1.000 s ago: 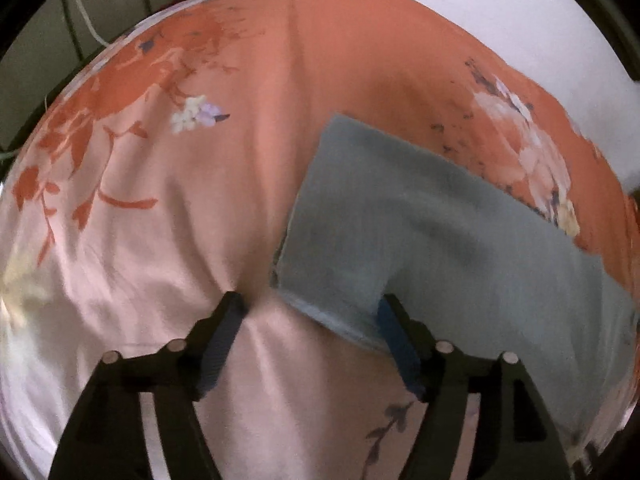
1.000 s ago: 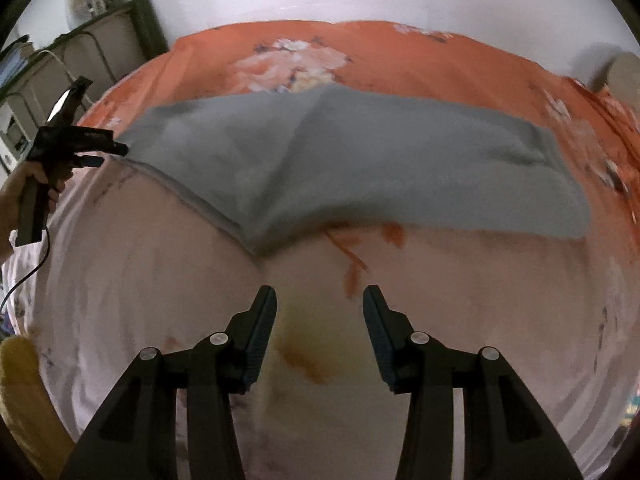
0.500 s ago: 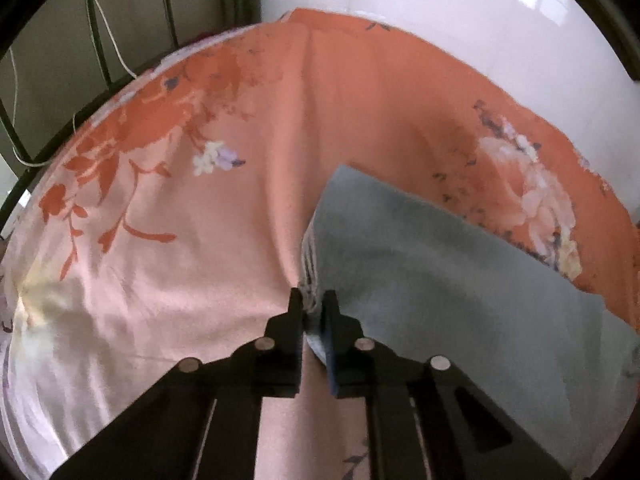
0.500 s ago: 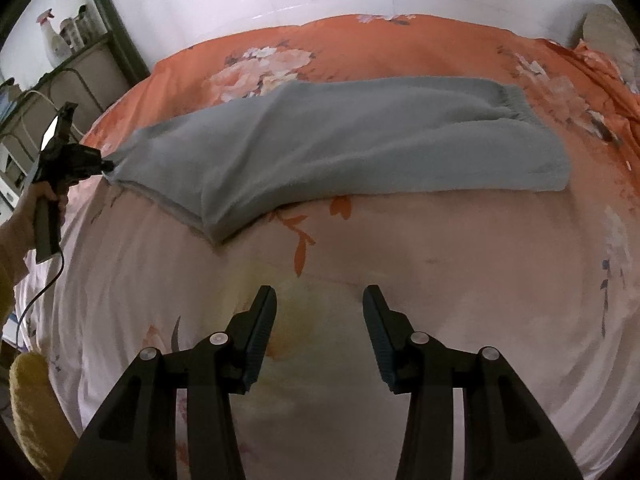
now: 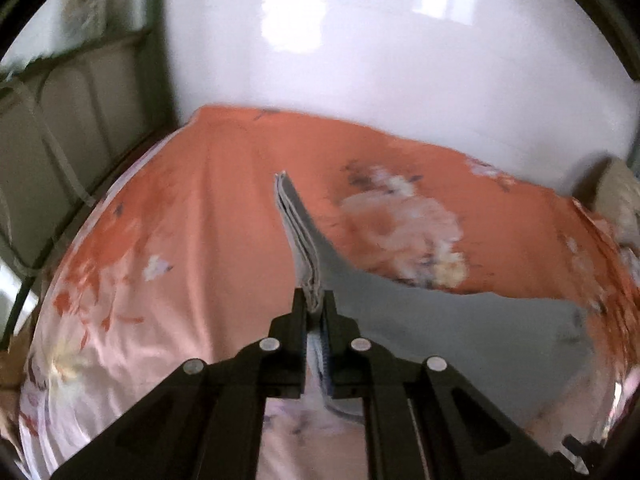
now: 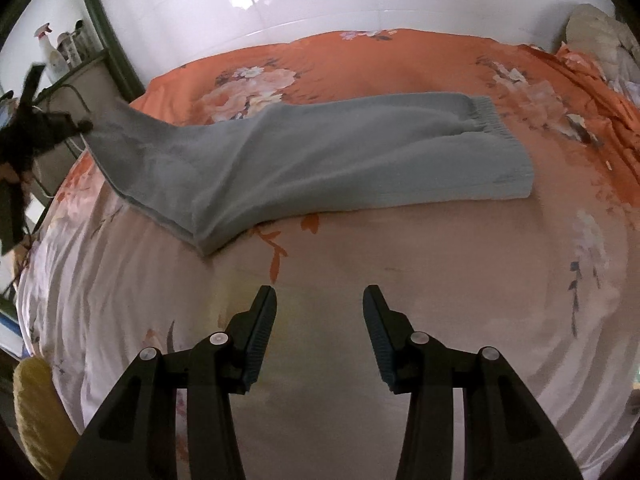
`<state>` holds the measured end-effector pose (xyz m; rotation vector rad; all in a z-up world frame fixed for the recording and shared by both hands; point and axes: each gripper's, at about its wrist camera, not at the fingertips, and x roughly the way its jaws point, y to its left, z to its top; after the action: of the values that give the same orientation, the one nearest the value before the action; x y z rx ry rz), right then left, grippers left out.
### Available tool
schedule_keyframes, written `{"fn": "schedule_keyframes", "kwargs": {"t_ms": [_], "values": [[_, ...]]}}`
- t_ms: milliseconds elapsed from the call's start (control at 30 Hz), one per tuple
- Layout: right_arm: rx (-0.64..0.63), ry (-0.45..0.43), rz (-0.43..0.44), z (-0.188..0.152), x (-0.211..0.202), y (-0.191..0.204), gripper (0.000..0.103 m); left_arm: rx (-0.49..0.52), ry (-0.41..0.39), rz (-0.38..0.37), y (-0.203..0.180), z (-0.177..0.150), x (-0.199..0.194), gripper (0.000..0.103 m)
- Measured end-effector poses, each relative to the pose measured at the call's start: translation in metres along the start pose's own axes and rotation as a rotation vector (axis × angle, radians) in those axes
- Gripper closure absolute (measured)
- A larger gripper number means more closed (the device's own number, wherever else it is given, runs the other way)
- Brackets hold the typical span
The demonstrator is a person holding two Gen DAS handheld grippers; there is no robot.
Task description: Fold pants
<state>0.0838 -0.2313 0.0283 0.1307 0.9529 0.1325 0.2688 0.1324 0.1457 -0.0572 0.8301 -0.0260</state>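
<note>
Through my left wrist camera, my left gripper (image 5: 315, 306) is raised above the floral bedsheet (image 5: 192, 248), fingers clamped on the hem end of one pair of grey sweatpants (image 5: 440, 320), whose edge stands up from the pinch while the rest trails away to the right. Through my right wrist camera, my right gripper (image 6: 319, 300) hovers over the sheet, its two fingers spread wide and holding nothing; the sweatpants (image 6: 320, 152) lie beyond it, their leg end lifted at the left toward my other gripper (image 6: 86, 124).

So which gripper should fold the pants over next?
Probably the left gripper: it is shut on the pants at the leg end, lifted. The right gripper is open and apart.
</note>
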Motion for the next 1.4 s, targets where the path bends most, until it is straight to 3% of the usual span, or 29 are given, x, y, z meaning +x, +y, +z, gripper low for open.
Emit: {"fn": "schedule_keyframes", "kwargs": {"t_ms": [200,367,567,767,1033,1200,1267,1400], "values": [[0.031,-0.033,-0.004,0.0,-0.013,-0.016,0.056,0.117,-0.023,-0.122,-0.076,0.012,-0.03,0.097],[0.064,-0.069,-0.003,0.001,-0.025,-0.028,0.056,0.137,0.016,-0.228,-0.132,0.014,-0.027,0.097],[0.1,-0.095,-0.006,0.0,-0.037,-0.043,0.056,0.19,0.085,-0.27,-0.194,-0.008,0.002,0.097],[0.14,-0.107,-0.013,-0.003,-0.043,-0.061,0.056,0.252,0.181,-0.277,-0.244,-0.052,0.028,0.097],[0.18,-0.097,-0.011,-0.006,-0.039,-0.073,0.056,0.288,0.268,-0.275,-0.264,-0.1,0.051,0.097],[0.164,-0.083,-0.011,0.0,-0.034,-0.068,0.056,0.291,0.31,-0.322,-0.261,-0.122,0.051,0.082],[0.163,-0.077,-0.009,0.003,-0.031,-0.067,0.056,0.314,0.287,-0.307,-0.259,-0.129,0.044,0.067],[0.152,-0.052,-0.007,0.014,-0.025,-0.061,0.056,0.352,0.203,-0.258,-0.246,-0.137,0.024,0.056]]}}
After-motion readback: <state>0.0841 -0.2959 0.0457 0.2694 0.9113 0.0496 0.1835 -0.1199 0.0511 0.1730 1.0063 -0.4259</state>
